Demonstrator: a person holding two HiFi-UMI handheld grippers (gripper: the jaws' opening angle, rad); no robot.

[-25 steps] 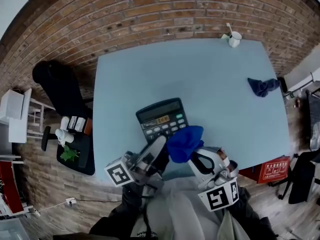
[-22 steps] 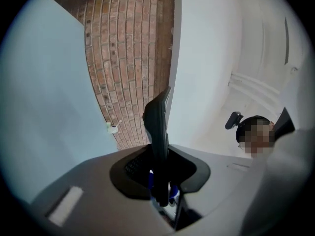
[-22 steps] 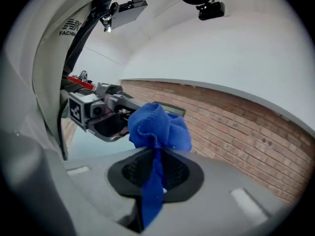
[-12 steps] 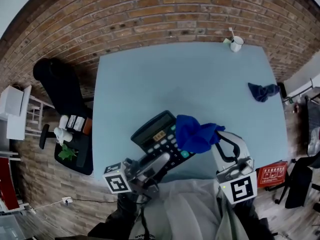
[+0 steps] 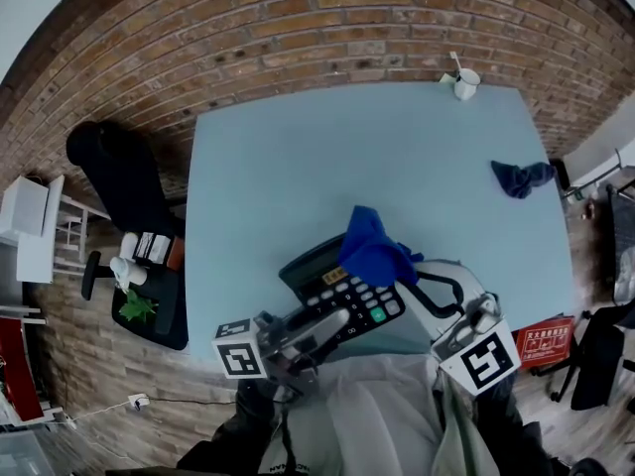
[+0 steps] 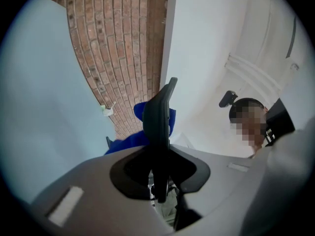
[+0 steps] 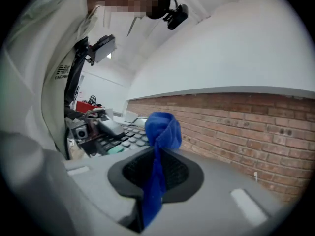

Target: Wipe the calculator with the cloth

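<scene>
The dark calculator [image 5: 349,294] is tilted above the table's near edge, and my left gripper [image 5: 332,323] is shut on its lower end. In the left gripper view the calculator [image 6: 160,114] shows edge-on between the jaws of the left gripper [image 6: 160,178]. My right gripper [image 5: 417,269] is shut on a bright blue cloth [image 5: 375,250], which covers the calculator's display end. In the right gripper view the cloth [image 7: 163,130] bunches up from the right gripper [image 7: 156,177], with the calculator's keys [image 7: 129,136] just behind it.
The light blue table [image 5: 298,167] carries a second dark blue cloth [image 5: 521,176] at the right and a white cup [image 5: 464,80] at the far right corner. A black chair [image 5: 117,172] and a tray with a plant [image 5: 139,303] stand to the left, and a red box [image 5: 541,337] to the right.
The calculator has come up off the table, turned and moved toward me in the left gripper. The right gripper has carried the blue cloth up from beside the keys onto the display end.
</scene>
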